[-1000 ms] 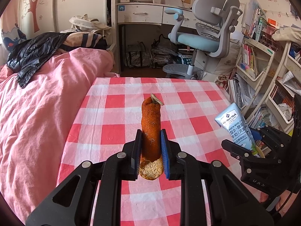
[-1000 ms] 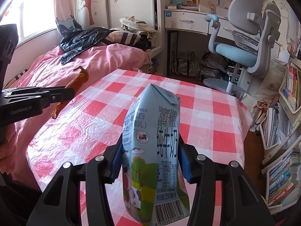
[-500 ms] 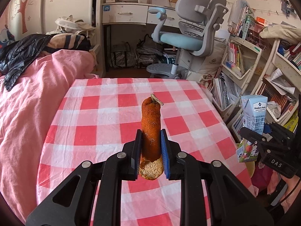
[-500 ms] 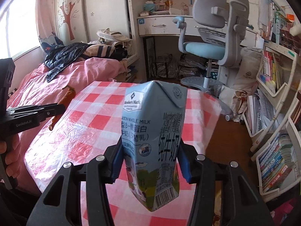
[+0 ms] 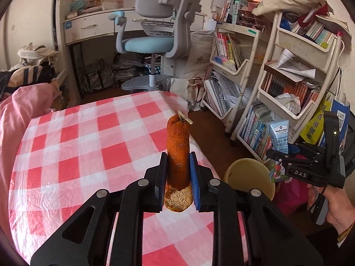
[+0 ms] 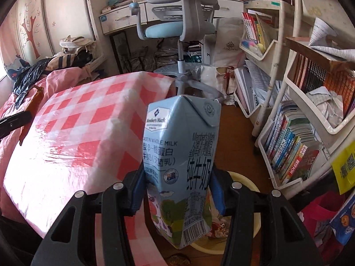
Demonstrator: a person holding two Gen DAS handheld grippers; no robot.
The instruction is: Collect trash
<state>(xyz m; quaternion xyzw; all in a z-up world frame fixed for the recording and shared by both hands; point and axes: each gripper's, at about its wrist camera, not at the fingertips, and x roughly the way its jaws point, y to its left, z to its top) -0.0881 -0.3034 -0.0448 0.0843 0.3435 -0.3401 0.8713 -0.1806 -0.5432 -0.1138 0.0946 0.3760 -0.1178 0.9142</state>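
Observation:
My left gripper [image 5: 177,177] is shut on a long strip of orange peel [image 5: 178,155], which stands upright between the blue pads over the right edge of the red-and-white checked table [image 5: 77,150]. My right gripper [image 6: 177,190] is shut on a light blue milk carton [image 6: 180,155], held upright beyond the table's right side. In the left wrist view that carton [image 5: 278,141] and right gripper [image 5: 281,155] hang just right of a round cream-coloured bin [image 5: 248,177] on the floor. The bin's rim [image 6: 241,177] shows directly behind and under the carton.
White shelf carts [image 5: 288,77] packed with books stand close on the right. A grey and blue desk chair [image 5: 159,35] and a desk are at the back. A pink bed [image 5: 13,102] lies left of the table. A person's hand [image 5: 337,206] holds the right gripper.
Both grippers have swung to the right, off the middle of the table toward its right edge. The bin and shelf carts have come into view. Both grips are unchanged.

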